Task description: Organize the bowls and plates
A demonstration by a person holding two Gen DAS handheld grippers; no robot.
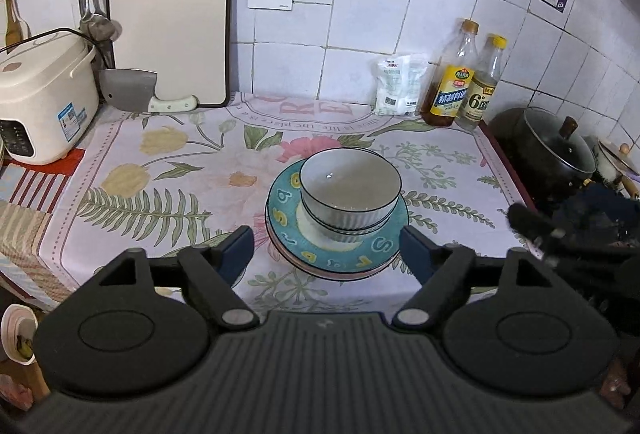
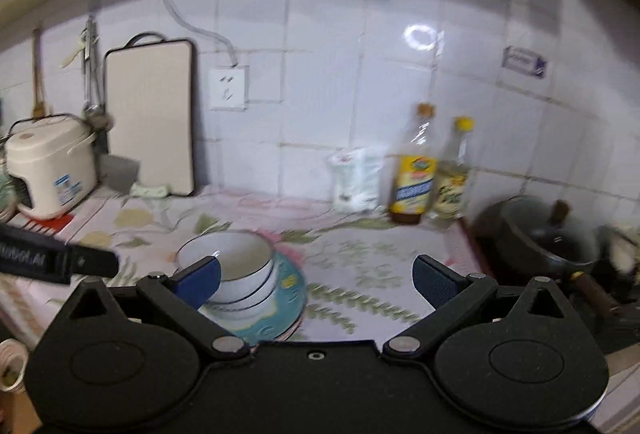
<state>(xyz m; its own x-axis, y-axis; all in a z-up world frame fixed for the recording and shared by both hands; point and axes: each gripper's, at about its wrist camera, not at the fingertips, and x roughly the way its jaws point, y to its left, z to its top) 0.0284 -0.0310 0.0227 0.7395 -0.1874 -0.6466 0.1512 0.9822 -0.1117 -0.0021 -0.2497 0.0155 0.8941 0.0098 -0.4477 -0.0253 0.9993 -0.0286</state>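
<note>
White ribbed bowls (image 1: 351,190) with dark rims sit nested on a teal lettered plate (image 1: 288,230), which rests on a pink plate (image 1: 352,276), all on the floral cloth. My left gripper (image 1: 326,250) hovers in front of the stack, open, its blue pads apart and empty. In the right wrist view the same bowls (image 2: 236,266) and teal plate (image 2: 286,298) lie low on the left. My right gripper (image 2: 316,276) is open and holds nothing, its left pad in front of the bowls. The left gripper's black body (image 2: 52,260) shows at that view's left edge.
A rice cooker (image 1: 40,98), a cleaver (image 1: 136,90) and a cutting board (image 1: 170,18) stand at the back left. A white packet (image 1: 400,84) and two bottles (image 1: 464,74) line the tiled wall. A dark lidded pot (image 1: 548,150) sits on the stove at right.
</note>
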